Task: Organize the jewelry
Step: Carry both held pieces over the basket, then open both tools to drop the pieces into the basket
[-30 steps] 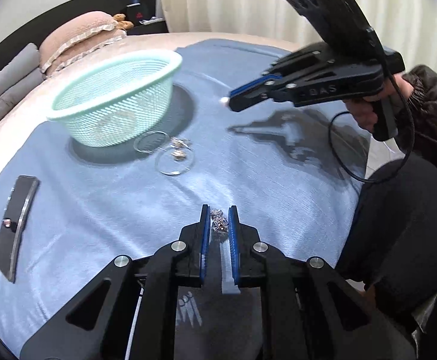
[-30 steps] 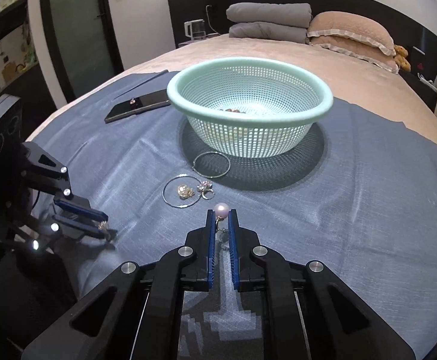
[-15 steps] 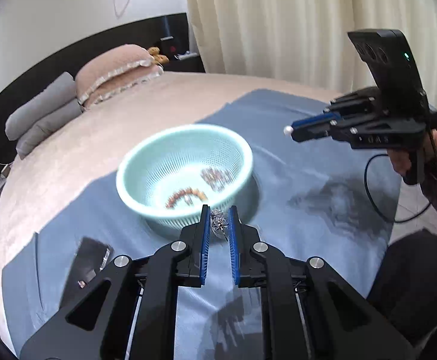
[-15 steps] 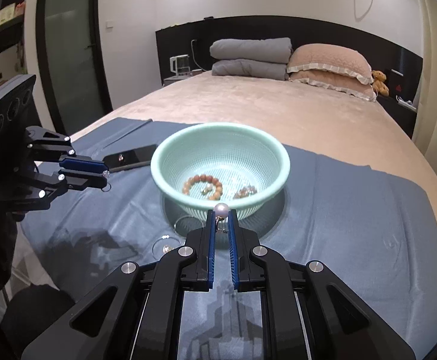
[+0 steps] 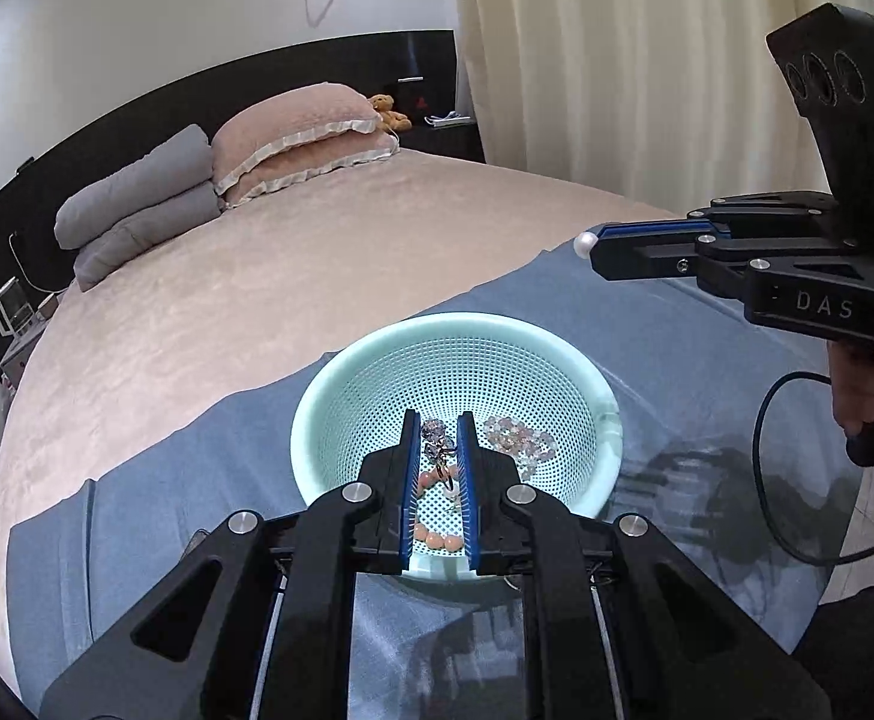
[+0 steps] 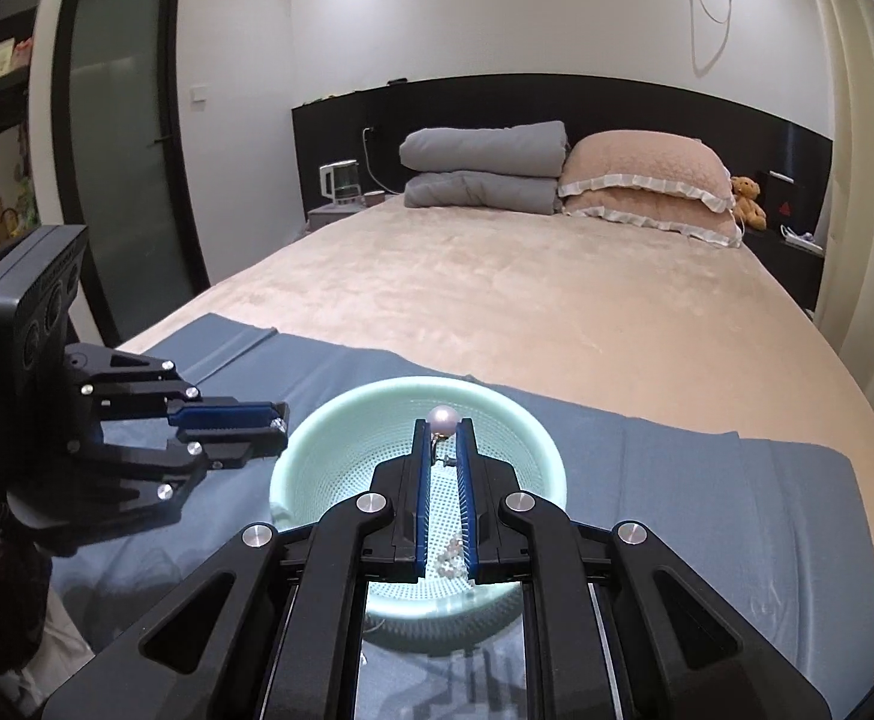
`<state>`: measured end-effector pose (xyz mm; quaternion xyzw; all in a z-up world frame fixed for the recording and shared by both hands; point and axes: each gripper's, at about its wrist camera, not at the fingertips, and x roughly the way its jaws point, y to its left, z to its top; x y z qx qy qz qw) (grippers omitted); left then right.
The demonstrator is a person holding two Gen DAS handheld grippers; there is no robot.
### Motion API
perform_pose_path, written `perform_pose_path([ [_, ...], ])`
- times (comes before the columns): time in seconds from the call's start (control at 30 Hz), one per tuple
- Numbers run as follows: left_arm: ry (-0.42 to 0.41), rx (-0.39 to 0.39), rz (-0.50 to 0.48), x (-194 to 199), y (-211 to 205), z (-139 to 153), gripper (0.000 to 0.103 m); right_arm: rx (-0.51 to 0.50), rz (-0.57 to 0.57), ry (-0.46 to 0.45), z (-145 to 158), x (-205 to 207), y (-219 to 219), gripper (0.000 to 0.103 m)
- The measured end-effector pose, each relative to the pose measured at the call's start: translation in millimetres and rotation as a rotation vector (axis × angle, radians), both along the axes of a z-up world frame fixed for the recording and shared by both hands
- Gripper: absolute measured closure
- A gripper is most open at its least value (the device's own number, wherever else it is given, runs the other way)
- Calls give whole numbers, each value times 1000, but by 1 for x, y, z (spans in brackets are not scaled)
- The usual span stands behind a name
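On the near end of the bed (image 6: 556,300), a blue cloth (image 6: 706,480) is lying under a mint-green basket (image 5: 341,396), and both grippers are hanging above that basket with jewelry pinched in their tips. The left gripper (image 5: 440,438) is clenching a small sparkly earring (image 5: 435,441) between its blue pads, over the middle of the basket, where a bracelet of peach beads (image 5: 431,534) and a clear bead bracelet (image 5: 517,441) are already lying. The right gripper (image 6: 443,431) is squeezing the thin hook of a pearl earring (image 6: 442,418), the pearl itself sticking out past the fingertips; in its own view it is sitting over the basket's far rim, while in the left view it is showing to the right of the basket and high above it. The risk, as I judge it, is lying in the drop: let go from this height, the pearl could be bouncing off the rim or rolling onto the cloth, and the thin hook could be snagging on a pad or in the basket's mesh. The two grippers are also crowding one small opening, so a bump could be shaking either piece loose early. Compared with a second ago, both hands are sitting noticeably higher and closer to the basket; then they were low over the cloth, near two hoops and small pieces lying in front of the basket, which are hardly showing now.
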<state>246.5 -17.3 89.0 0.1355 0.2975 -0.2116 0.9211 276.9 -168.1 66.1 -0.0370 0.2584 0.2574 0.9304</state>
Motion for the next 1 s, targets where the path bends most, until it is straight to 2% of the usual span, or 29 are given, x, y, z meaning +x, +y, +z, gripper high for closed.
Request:
perform_pose_path([
  [0.17,36,-11,49,17,-4,-23,90,12,-42,80,-31,21,9,95],
  [0.23,53,-37,65,22,-2,-30,90,14,-53,108,-46,26,10,95],
  [0.33,88,-80,72,27,-1,-40,90,-5,-53,124,-64,28,17,95],
  [0.4,97,-69,65,27,-4,-46,90,-20,-49,135,-74,27,21,95],
  [0.47,100,-56,65,28,-6,-48,90,-23,-52,138,-78,26,22,95],
  [0.77,118,-92,60,28,3,-45,88,-9,-64,119,-75,20,19,91],
  [0.83,141,-105,54,28,6,-45,68,-5,-72,117,-73,20,18,91],
  [0.87,143,-120,50,27,7,-43,45,-3,-74,119,-73,20,17,90],
  [0.9,123,-135,44,23,8,-40,36,1,-76,119,-73,19,16,88],
  [0.97,87,-141,36,15,9,-33,34,7,-83,114,-73,17,13,78],
  [1.0,82,-132,36,13,8,-32,32,9,-90,109,-73,15,12,76],
])
